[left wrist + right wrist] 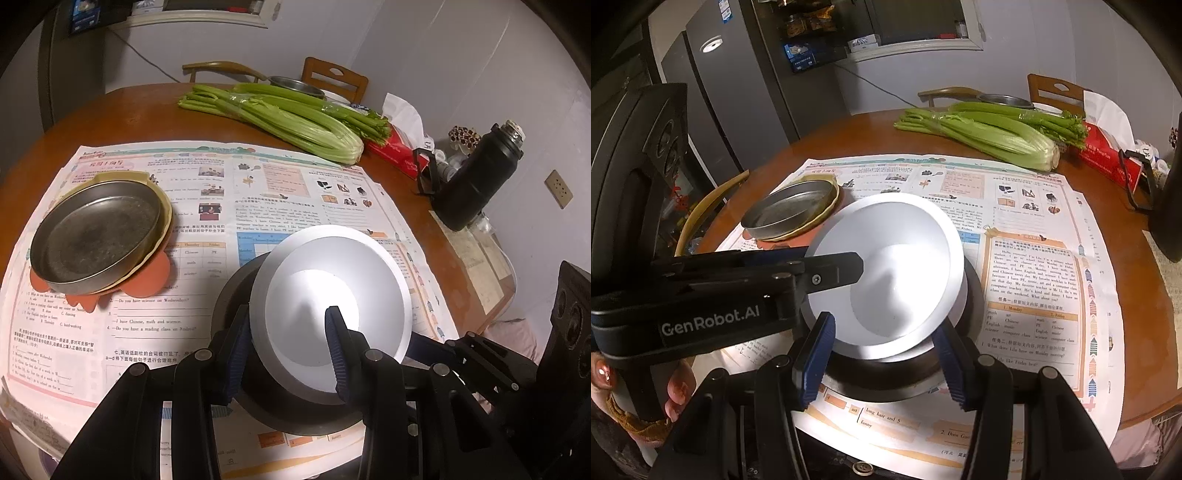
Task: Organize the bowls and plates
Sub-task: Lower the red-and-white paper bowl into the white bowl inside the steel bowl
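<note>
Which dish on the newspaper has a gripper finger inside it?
The white bowl resting on the dark plate; the left gripper straddles its rim. The metal pan sits untouched, apart.

White bowl [332, 295] on dark plate [905, 376], grey metal pan [96, 236], green celery [288, 118], printed newspaper [295, 184].

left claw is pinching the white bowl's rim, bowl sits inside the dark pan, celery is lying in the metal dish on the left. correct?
Not quite: the celery lies on the bare table at the far side, as the left wrist view shows. The metal dish holds nothing. The left claw does pinch the white bowl, which sits inside the dark pan.
</note>
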